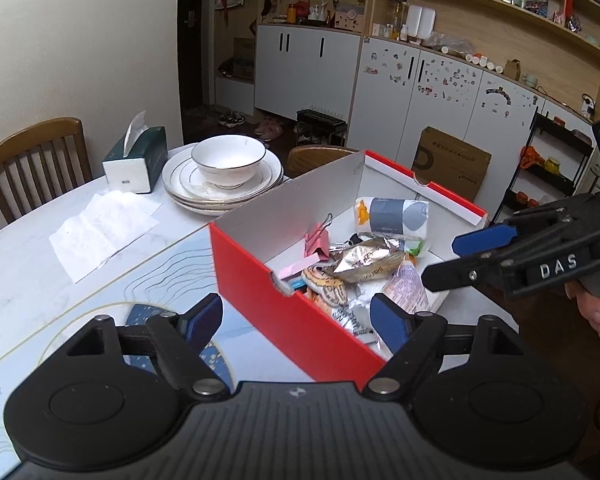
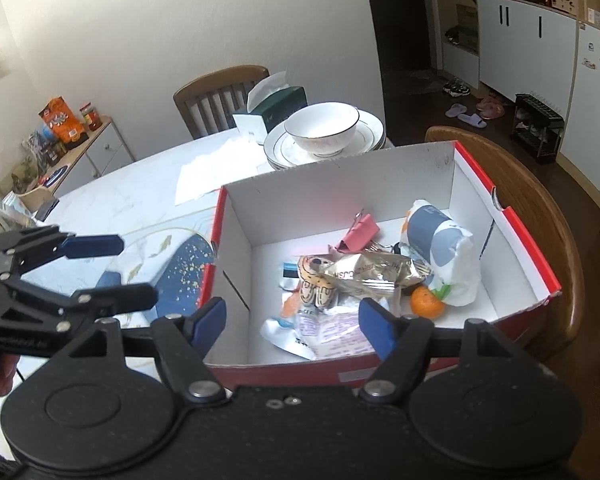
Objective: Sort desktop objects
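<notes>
You held both grippers, left gripper [image 1: 296,320] and right gripper [image 2: 292,318], spread and empty over the red box [image 2: 508,216] where the clutter already lay; withdrawing straight up looked cleanest.

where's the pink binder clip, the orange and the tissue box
pink binder clip [image 2: 360,230], right wrist view, on its pink body
orange [image 2: 426,301], right wrist view, on its peel
tissue box [image 1: 140,160], left wrist view, on its green side
</notes>
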Demonstrator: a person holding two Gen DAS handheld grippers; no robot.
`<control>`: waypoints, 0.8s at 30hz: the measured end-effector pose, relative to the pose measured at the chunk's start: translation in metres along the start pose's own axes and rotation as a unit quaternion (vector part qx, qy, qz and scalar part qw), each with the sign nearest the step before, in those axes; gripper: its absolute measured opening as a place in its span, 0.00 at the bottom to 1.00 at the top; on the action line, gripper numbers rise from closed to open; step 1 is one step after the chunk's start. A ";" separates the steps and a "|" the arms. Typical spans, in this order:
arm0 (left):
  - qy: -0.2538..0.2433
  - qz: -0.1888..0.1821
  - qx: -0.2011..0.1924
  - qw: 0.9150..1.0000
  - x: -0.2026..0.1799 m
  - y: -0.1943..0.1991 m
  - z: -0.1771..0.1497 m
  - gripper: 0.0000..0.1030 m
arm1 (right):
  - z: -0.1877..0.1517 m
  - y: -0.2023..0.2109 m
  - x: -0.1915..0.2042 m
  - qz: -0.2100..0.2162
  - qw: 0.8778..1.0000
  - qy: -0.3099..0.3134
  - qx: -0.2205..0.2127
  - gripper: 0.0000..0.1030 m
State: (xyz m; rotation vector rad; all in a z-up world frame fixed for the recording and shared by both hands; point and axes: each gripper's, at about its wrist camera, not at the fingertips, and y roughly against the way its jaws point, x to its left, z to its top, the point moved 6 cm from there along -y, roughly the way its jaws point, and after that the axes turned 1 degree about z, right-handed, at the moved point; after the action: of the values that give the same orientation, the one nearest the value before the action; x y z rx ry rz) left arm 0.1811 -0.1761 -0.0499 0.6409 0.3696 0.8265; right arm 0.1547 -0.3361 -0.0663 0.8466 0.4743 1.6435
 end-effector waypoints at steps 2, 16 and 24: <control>0.004 -0.002 0.002 1.000 0.005 0.004 -0.004 0.79 | 0.000 0.000 0.005 -0.002 1.000 -0.001 -0.005 0.73; 0.009 -0.016 -0.004 1.000 0.024 0.022 -0.019 0.99 | -0.003 0.002 0.036 -0.014 0.999 -0.007 -0.031 0.78; 0.008 -0.021 -0.003 1.000 0.027 0.025 -0.025 1.00 | -0.011 0.009 0.043 -0.028 0.998 -0.010 -0.050 0.79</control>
State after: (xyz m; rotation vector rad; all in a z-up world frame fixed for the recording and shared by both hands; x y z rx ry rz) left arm 0.1708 -0.1335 -0.0537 0.6194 0.3942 0.7924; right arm 0.1375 -0.2958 -0.0560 0.7677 0.3951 1.5935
